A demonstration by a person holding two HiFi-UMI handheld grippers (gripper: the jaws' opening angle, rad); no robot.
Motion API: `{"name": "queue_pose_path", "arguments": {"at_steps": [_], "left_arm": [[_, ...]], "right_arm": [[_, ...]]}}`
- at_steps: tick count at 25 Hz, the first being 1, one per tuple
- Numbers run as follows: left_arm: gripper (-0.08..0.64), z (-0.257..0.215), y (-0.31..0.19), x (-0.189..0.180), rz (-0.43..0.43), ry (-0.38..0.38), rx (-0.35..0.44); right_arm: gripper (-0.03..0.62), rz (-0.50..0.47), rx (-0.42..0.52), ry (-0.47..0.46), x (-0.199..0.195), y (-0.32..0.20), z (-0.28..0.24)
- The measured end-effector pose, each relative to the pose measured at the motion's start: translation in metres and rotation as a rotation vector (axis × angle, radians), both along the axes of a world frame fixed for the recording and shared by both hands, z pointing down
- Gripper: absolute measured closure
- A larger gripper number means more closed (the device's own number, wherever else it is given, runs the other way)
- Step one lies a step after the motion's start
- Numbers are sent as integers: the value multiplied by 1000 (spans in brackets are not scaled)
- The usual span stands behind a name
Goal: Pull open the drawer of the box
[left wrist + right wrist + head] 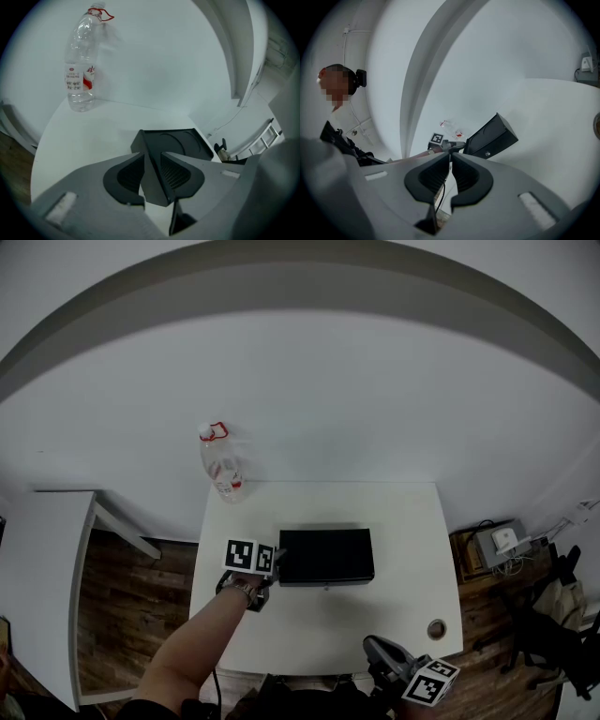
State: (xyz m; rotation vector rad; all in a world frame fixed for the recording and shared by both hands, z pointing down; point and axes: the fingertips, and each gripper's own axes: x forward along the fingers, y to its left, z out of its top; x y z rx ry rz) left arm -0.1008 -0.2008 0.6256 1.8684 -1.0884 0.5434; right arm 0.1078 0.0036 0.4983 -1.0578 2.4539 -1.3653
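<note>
Box: a flat black rectangular box (pixel 326 556) lies in the middle of the white table (pixel 309 638). Its long axis goes from left to right in front of the person.
Drawer front: judged to be the long side that faces the person. The right gripper view shows a small pale knob (pixel 487 153) on that side. The drawer looks closed.
Left gripper: the left gripper (pixel 151 158) stands at the left short end of the box and points down at a slant. Its jaws are apart, with the left corner of the box between them. The pads do not seem to press on it.
Right gripper: the right gripper (pixel 451 158) hovers at the near right edge of the table, well apart from the box. Its jaws are almost together, with only a thin slit and nothing inside.
Deciding relation: the knob lies ahead and to the left of the right gripper. The drawer should come out toward the person, across the long axis. The left gripper is nearer to the box, but it is at the end, not at the front. Probably it steadies the box while the right one pulls.
Writing: a clear plastic bottle (pixel 222 468) with a red ring at its neck stands at the far left corner. Its label (pixel 78 78) is white and red, with print too small to read. No brand shows on the box. The cube (pixel 248 557) on each gripper carries only black-and-white square markers.
</note>
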Motion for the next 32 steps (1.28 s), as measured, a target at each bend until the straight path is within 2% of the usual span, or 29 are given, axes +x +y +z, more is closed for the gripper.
{"name": "queue_pose_path", "arguments": {"at_steps": [3,9,16,20,24,32], "left_arm": [[442,10,-3,-3,-16,-15,-31],[440,18,-5,3,-35,68,-82],[434,21,-4,2,-77,175,-117],[434,21,-4,3,-81,184,-121],[434,21,-3,4,-77,178,-115],[433,20,-3,4,-68,178,-109]], "right_arm": [[568,-13,1,0,-6,-6,1],[549,-45,-32,-1,-16,-24,15],[511,-82,-188,51,-33,-65,90],[497,-101,-291,119,-50,-92,133],[491,-104,-339,190,-58,-108,159],[480,-112,-370,169,-72,-116,164]]}}
